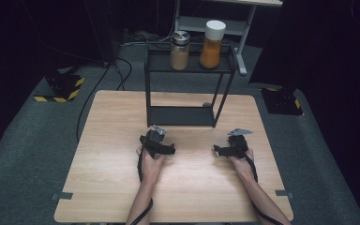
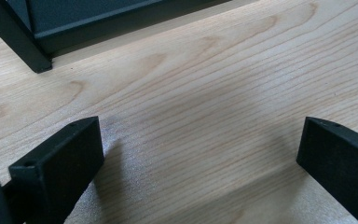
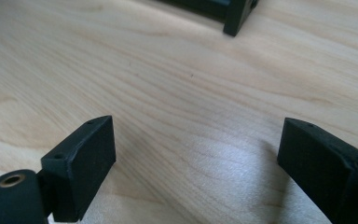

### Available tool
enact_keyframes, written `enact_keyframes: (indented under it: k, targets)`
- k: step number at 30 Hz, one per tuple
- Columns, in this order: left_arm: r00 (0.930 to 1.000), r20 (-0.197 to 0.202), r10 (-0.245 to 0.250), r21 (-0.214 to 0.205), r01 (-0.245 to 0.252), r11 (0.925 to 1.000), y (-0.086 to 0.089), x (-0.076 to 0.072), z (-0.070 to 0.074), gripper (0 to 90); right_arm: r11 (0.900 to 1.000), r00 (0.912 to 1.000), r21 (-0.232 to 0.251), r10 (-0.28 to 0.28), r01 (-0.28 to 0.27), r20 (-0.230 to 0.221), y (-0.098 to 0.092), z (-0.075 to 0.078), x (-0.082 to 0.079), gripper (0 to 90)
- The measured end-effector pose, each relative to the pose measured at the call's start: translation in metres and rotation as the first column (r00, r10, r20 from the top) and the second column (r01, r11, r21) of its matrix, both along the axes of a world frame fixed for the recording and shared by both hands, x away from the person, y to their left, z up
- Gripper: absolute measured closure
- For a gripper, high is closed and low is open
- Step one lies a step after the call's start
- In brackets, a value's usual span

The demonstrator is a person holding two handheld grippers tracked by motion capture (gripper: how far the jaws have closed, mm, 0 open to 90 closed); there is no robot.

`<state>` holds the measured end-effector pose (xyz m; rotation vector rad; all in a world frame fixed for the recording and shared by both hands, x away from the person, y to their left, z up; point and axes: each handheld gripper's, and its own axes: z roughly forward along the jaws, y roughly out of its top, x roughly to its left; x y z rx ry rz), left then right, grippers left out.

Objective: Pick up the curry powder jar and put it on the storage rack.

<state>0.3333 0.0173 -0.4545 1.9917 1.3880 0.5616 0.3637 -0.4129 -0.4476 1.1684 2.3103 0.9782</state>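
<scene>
High view: your left tongs [image 1: 158, 136] and right tongs [image 1: 236, 139] rest on the wooden tabletop [image 1: 108, 154], both spread wide with nothing between the jaws. At twelve o'clock a black two-tier rack [image 1: 187, 89] stands upright near the far edge, carrying a tan jar [image 1: 180, 50] and an orange jar [image 1: 213, 38]. Bare wood lies around both hands.

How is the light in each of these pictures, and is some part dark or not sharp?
High view: the table is evenly lit, the room around it nearly black, the jars on the rack slightly soft. Left gripper view: the wood grain is sharp, with soft shadows beside the open jaws. Right gripper view: a bright patch on the wood between the jaws, whose near parts look slightly soft.
</scene>
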Motion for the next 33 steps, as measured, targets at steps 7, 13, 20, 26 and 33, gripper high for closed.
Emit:
enact_keyframes:
  k: [7,13,20,26,33]
  targets:
    - [1.0000,0.000,0.000,0.000,0.000,1.0000,0.0000,0.0000,0.0000,0.3,1.0000,1.0000,-0.001,-0.001,0.001,-0.002,0.0005,0.0001,0.0002,9.3]
    - [1.0000,0.000,-0.001,0.000,0.001,1.0000,0.0000,0.0000,0.0001,0.3,1.0000,1.0000,0.000,-0.002,0.002,-0.003,0.0006,0.0001,0.0002,9.3]
    - [1.0000,0.000,0.000,0.000,0.000,1.0000,0.0000,0.0001,0.0001,0.3,1.0000,1.0000,-0.001,-0.001,0.001,-0.002,0.0005,0.0001,0.0002,9.3]
    - [1.0000,0.000,-0.001,0.000,0.001,1.0000,0.0001,0.0001,0.0001,0.3,1.0000,1.0000,0.000,-0.001,0.001,-0.002,0.0005,0.0001,0.0003,9.3]
    - [1.0000,-0.001,-0.001,0.000,0.001,1.0000,0.0001,0.0001,0.0001,0.3,1.0000,1.0000,0.000,-0.001,0.001,-0.002,0.0005,0.0001,0.0003,9.3]
